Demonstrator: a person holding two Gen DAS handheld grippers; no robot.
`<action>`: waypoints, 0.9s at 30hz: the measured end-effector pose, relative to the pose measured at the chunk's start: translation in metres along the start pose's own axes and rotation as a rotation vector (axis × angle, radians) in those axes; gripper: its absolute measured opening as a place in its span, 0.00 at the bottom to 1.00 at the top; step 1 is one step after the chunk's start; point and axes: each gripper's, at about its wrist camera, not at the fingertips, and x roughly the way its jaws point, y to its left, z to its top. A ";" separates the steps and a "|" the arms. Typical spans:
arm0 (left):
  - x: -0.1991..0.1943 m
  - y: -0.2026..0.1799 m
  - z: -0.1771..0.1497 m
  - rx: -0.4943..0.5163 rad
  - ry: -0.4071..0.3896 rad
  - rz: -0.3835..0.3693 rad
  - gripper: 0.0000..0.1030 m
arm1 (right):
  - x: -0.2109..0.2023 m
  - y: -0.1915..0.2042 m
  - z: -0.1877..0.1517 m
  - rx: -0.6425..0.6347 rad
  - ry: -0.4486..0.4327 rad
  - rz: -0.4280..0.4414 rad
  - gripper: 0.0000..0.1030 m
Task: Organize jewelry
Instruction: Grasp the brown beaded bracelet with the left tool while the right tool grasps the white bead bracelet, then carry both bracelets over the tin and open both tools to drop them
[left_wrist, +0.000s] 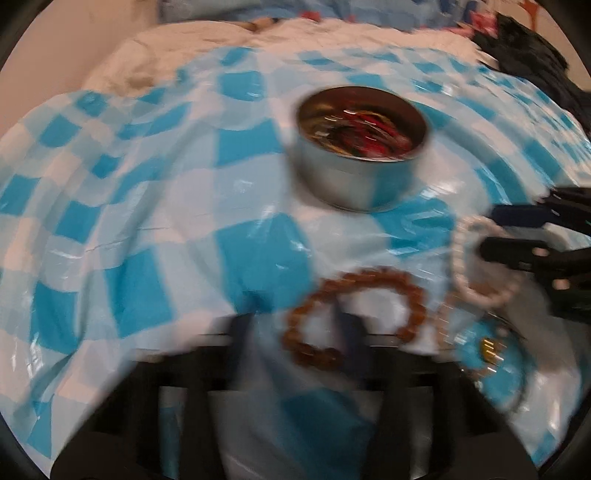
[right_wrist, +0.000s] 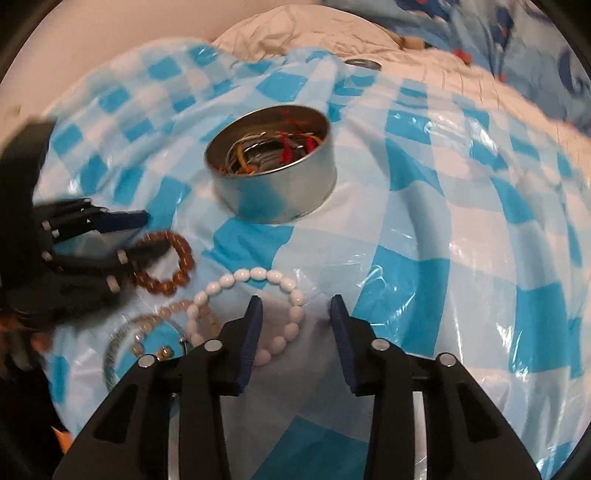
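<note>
A round metal tin (left_wrist: 362, 162) (right_wrist: 273, 173) with several bangles inside stands on the blue-and-white checked sheet (right_wrist: 443, 229). In front of it lie a brown bead bracelet (left_wrist: 406, 291) (right_wrist: 181, 266) and a white bead bracelet (right_wrist: 258, 275) (left_wrist: 458, 258). My left gripper (left_wrist: 293, 319) (right_wrist: 147, 236) is blurred. Its jaws stand apart, one finger inside the brown loop, a strand of beads between them. My right gripper (right_wrist: 295, 301) (left_wrist: 487, 232) is open over the white bracelet. Its left finger sits inside the loop, and the loop's right side lies between the fingers, untouched.
A pale pink bead bracelet (right_wrist: 173, 308), a silver bangle (right_wrist: 114, 343) and a small gold piece (right_wrist: 164, 352) lie at the near left. The tin's lid (right_wrist: 364, 63) rests behind on the white bedding. Dark cloth (left_wrist: 532, 62) lies far right.
</note>
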 end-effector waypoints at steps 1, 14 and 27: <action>-0.002 -0.002 0.000 0.013 0.000 0.006 0.10 | -0.001 0.000 0.000 -0.002 -0.004 -0.004 0.25; -0.044 0.039 0.009 -0.241 -0.139 -0.305 0.10 | -0.037 -0.039 0.013 0.255 -0.192 0.260 0.08; -0.057 0.036 0.023 -0.251 -0.199 -0.359 0.10 | -0.060 -0.048 0.018 0.321 -0.312 0.373 0.08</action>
